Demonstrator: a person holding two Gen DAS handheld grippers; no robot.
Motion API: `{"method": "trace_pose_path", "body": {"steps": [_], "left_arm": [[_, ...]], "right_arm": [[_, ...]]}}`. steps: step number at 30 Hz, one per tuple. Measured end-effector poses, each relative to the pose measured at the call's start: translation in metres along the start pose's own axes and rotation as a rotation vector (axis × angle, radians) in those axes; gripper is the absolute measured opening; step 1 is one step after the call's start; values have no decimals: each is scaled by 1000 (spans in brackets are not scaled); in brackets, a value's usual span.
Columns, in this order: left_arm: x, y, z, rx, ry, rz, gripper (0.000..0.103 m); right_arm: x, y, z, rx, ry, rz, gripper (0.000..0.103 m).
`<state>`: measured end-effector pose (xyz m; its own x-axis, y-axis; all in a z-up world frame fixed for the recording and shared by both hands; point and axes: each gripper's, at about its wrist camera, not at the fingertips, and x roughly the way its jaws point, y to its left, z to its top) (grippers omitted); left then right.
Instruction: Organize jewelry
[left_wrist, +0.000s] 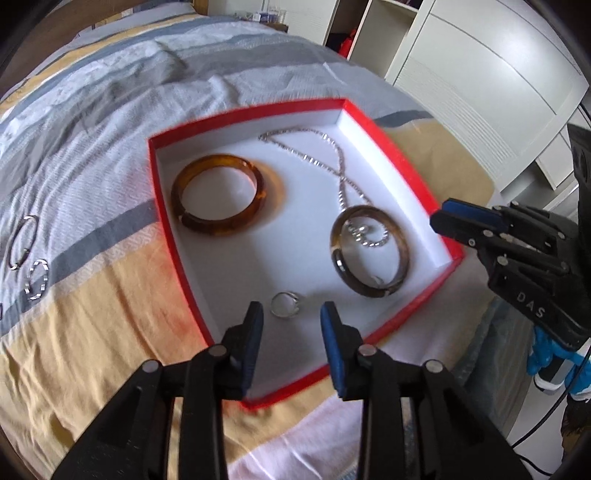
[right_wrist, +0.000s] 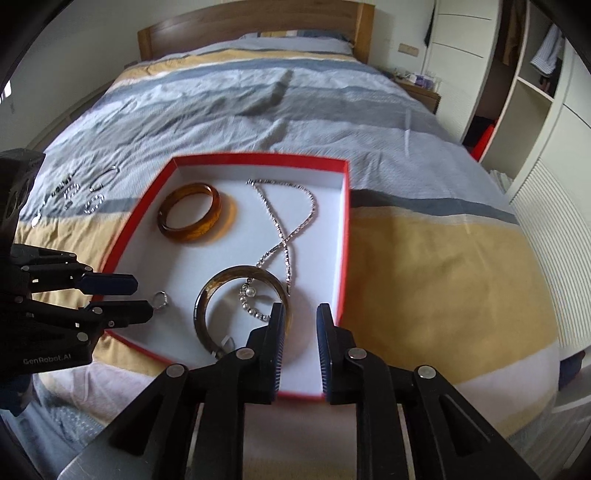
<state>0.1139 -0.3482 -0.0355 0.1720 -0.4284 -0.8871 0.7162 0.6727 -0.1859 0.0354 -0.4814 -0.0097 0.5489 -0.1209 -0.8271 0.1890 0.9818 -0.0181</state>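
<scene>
A: Where was the jewelry?
B: A small silver ring (left_wrist: 283, 305) lay near the red box's (left_wrist: 402, 162) front edge on the bed (left_wrist: 110, 295).
A: And each hand-held gripper?
B: Left hand-held gripper (left_wrist: 291, 314) and right hand-held gripper (right_wrist: 301, 314) both spread, pinching nothing.

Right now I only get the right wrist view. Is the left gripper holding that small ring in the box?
Observer: No. The left gripper is open. The small ring lies on the box floor between its fingertips, touching neither.
Operator: The dark bangle's near rim is blocked for me.
Observer: It's whole here. The dark bangle lies flat around the necklace pendant, clear of the red box wall.
</scene>
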Motion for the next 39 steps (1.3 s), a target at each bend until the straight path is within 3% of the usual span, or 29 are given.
{"method": "trace_pose_path", "body": {"steps": [12,24,26,30,39], "left_arm": [[-89,4,-41,-60,-130,61,33],[-170,30,-109,-152,-220,131,35],[-186,36,-122,-180,-247,142,39],[-210,47,-143,-218,-287,170,39],[-256,80,-189,-336,-383,233,40]], "right_arm": [[-78,11,-11,88,-122,11,30],[-151,58,-24,168,-220,60,35],[-161,72,-24,162,-236,74,35],[-179,108,-25,124,-260,106,42],[-213,172,-28,-1,-301,153,44]]}}
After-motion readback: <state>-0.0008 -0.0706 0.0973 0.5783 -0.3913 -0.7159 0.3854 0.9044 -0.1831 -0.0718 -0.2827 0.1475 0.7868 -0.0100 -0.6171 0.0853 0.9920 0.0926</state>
